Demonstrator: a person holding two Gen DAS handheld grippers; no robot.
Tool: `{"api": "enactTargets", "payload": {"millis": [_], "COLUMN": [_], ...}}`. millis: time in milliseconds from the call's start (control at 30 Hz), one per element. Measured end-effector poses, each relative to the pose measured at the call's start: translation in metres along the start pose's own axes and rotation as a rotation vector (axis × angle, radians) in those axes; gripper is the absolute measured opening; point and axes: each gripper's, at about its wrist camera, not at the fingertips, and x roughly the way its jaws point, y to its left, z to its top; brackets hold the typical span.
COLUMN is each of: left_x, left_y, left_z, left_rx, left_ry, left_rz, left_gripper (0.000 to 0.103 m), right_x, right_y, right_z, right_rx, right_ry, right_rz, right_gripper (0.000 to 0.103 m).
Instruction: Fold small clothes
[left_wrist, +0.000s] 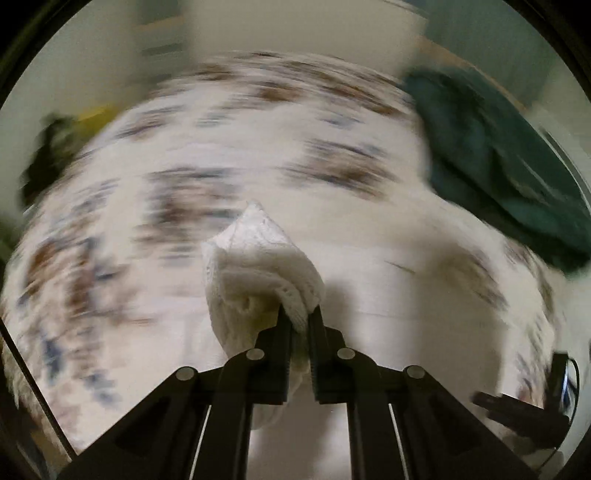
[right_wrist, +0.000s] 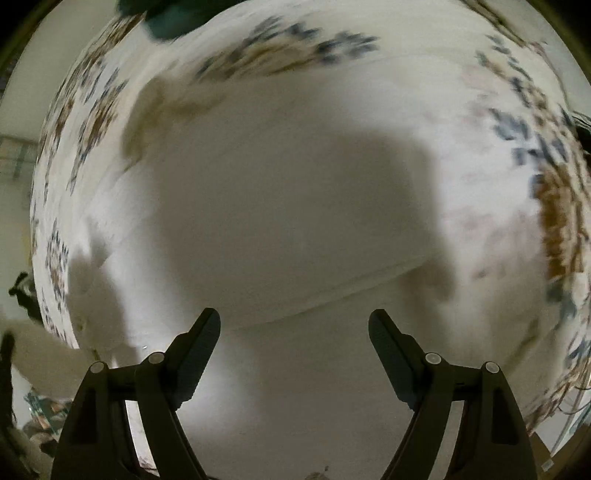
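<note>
Left gripper (left_wrist: 298, 314): jaws narrow, clamped on a bunched white cloth (left_wrist: 255, 266). The cloth stands up past the fingertips and hangs down between the fingers.
Right gripper (right_wrist: 294, 321): jaws wide, holding nothing.
Cloth position: lifted clear of the sheet (left_wrist: 388, 325), over its plain white middle; no part is seen to touch the surface.
Surface: a white sheet with a blue and brown floral border; both views are blurred by motion, so fine detail cannot be read.
Teal item (left_wrist: 495, 155): lies at the far right edge of the sheet in the left view, well apart from the held cloth; folded or not cannot be told.
Left pose: gripper points forward and down along the sheet toward its far edge.
Right pose: gripper points steeply down over the plain middle of the sheet, near the surface; its shadow falls just ahead of the fingers.
Progress (judgement): early. The cloth is bunched, not spread or folded.
Remaining (judgement): lay the cloth flat, take a second edge with the free gripper, fold, set aside.
</note>
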Motion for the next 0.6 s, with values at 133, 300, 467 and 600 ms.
{"api": "enactTargets", "payload": {"millis": [133,300,467,600], "left_x": [0.041,0.084,0.088,0.062], "left_y": [-0.125,-0.219,-0.232,-0.187], "left_z": [-0.029,-0.066,-0.065,-0.046], "left_rx": [0.145,0.245,0.248,0.188], "left_ry": [0.098,0.208,0.169,0.060], "left_rz": [-0.096,-0.117,-0.093,-0.039], "left_gripper": [0.007,0.011,0.038,0.084], "right_x": [-0.019,-0.039,-0.061,-0.082], "right_y": [-0.085,-0.162,-0.177,-0.151], "right_z": [0.021,0.034,0.043,0.047], "right_rx": [0.061,0.109,0.067,0.019], "right_ry": [-0.003,0.011,0.010,0.004], "right_rz": [-0.017,-0.002,0.051,0.179], "right_gripper": [0.084,0.084,0.084,0.084]}}
